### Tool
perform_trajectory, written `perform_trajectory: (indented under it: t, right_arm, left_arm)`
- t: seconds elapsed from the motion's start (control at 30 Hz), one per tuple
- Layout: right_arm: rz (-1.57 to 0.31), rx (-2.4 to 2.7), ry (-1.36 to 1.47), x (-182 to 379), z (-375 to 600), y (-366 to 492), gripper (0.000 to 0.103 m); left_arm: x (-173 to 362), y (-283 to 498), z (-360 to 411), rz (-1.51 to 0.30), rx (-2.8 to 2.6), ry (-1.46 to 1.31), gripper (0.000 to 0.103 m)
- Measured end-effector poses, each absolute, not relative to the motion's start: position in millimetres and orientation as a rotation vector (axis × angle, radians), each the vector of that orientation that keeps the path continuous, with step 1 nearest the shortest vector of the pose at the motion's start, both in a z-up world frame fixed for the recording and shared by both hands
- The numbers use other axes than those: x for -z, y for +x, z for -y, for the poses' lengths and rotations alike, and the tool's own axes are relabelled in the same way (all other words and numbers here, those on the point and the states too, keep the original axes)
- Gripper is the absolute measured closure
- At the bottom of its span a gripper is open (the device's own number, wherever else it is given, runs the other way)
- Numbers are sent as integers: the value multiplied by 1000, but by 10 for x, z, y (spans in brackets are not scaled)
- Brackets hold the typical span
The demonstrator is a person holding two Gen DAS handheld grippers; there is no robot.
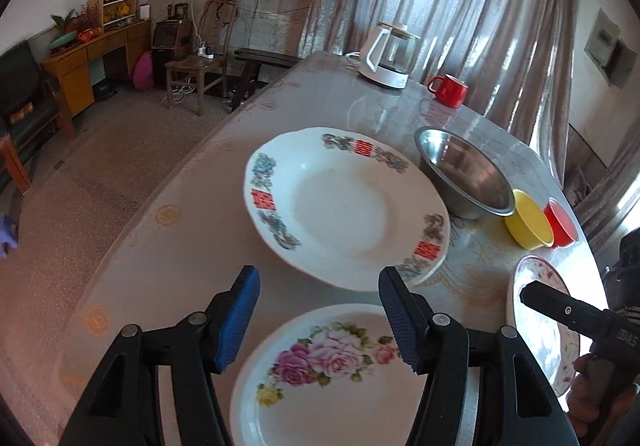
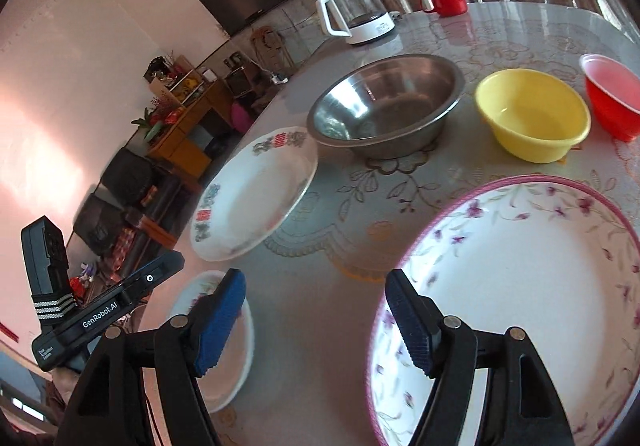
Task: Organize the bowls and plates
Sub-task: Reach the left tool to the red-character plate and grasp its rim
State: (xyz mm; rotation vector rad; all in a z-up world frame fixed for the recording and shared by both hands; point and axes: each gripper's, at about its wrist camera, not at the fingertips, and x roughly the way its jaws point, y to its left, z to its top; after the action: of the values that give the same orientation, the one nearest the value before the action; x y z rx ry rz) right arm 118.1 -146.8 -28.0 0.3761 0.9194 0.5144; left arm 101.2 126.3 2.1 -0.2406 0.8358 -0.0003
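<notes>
Left wrist view looks down over the left gripper (image 1: 320, 320), its blue pads spread apart with nothing between them, hanging above the rose plate (image 1: 320, 398) at 6 o'clock. Just past it, toward 12 o'clock at the middle of the frame, lies the red-character plate (image 1: 340, 206). At 2 o'clock of that plate sits the steel bowl (image 1: 464, 174), touching or nearly touching its rim. The yellow bowl (image 1: 528, 222) and the red bowl (image 1: 562, 224) follow at 3 o'clock, side by side. The pink-rimmed plate (image 1: 536, 330) lies at 4 o'clock, under the black body of the other gripper. A white kettle (image 1: 386, 56) and a red mug (image 1: 448, 90) stand far off at 1 o'clock on the table (image 1: 168, 246).

Right wrist view shows the right gripper (image 2: 316, 320) released too, empty, with its right pad over the pink-rimmed plate (image 2: 520, 306) at 4 o'clock. The three bowls line up from 12 to 2 o'clock.
</notes>
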Motion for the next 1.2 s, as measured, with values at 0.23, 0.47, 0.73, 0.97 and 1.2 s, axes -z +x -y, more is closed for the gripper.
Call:
perform_trajectory:
  t: [0.23, 0.47, 0.73, 0.97, 1.2]
  right_arm:
    - [-971, -552, 475, 393, 1143, 1661, 29]
    - [-1008, -511, 477, 557, 914, 2054, 29]
    - [-1026, -508, 454, 676, 773, 2241, 29]
    - [-1008, -526, 421, 652, 660, 2320, 30]
    - [-992, -523, 381, 659, 593, 2358, 45]
  left_arm:
    - [47, 1310, -1645, -836, -54, -256, 40]
    - [205, 1676, -1859, -859, -32, -275, 41]
    - [346, 2026, -1839, -896, 15, -279, 46]
    - [379, 2288, -1804, -924, 58, -265, 49]
    - [460, 2481, -1702, -982, 131, -233, 59]
